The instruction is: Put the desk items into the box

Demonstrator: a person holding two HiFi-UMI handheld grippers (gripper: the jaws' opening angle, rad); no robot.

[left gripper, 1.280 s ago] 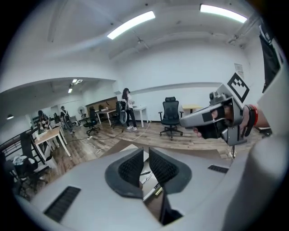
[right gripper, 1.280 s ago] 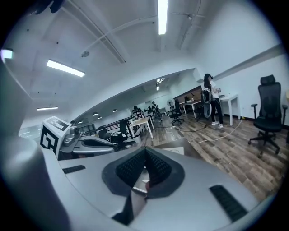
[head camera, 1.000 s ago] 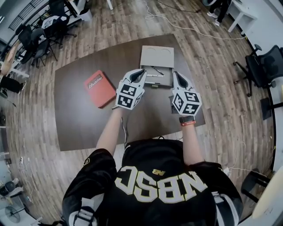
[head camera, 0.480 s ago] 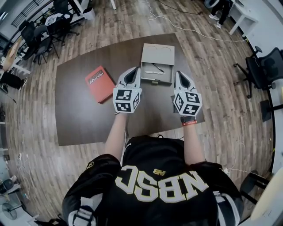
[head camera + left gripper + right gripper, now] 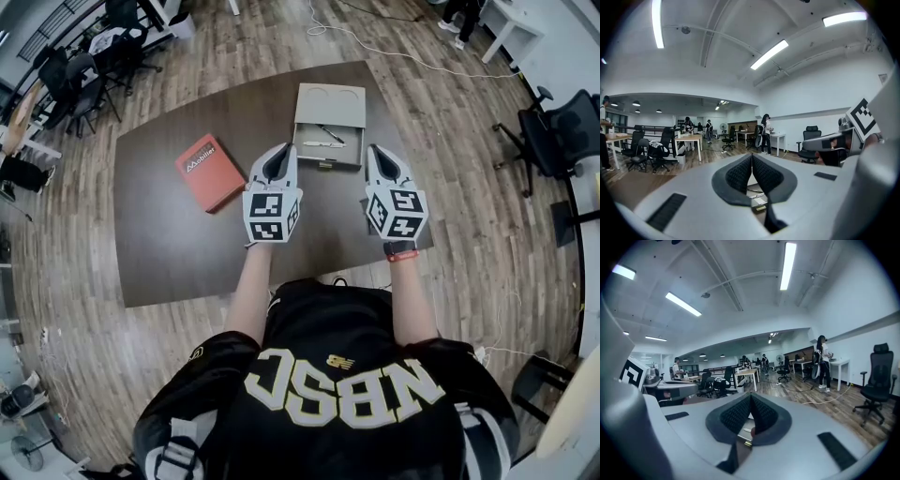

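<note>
The left claw (image 5: 283,150) and the right claw (image 5: 375,150) hang side by side above the dark brown counter (image 5: 178,244), both pointing away from the person and towards the grey box (image 5: 330,101). The left gripper view shows the left claw's ribbed pads (image 5: 740,173) meeting at their tips, so it is closed with nothing gripped. The right gripper view shows the same for the right claw (image 5: 750,397): tips together and empty

The box lies open just beyond the two claws, near the far edge of the counter, its lid folded back flat. In its tray lie a dark pen (image 5: 330,134) and a white pen (image 5: 322,144), the dark one slanted and nearer the lid, the white one lying crosswise in front of it. A small brass latch (image 5: 325,166) sits on the near wall of the box, between the two claw tips as the head view shows them

To the left of the left claw, well apart from the grey box, a red box (image 5: 208,172) with white lettering lies flat on the counter at a slant. Neither claw touches it

A dark watch with a red strap (image 5: 400,251) shows on the right wrist
</note>
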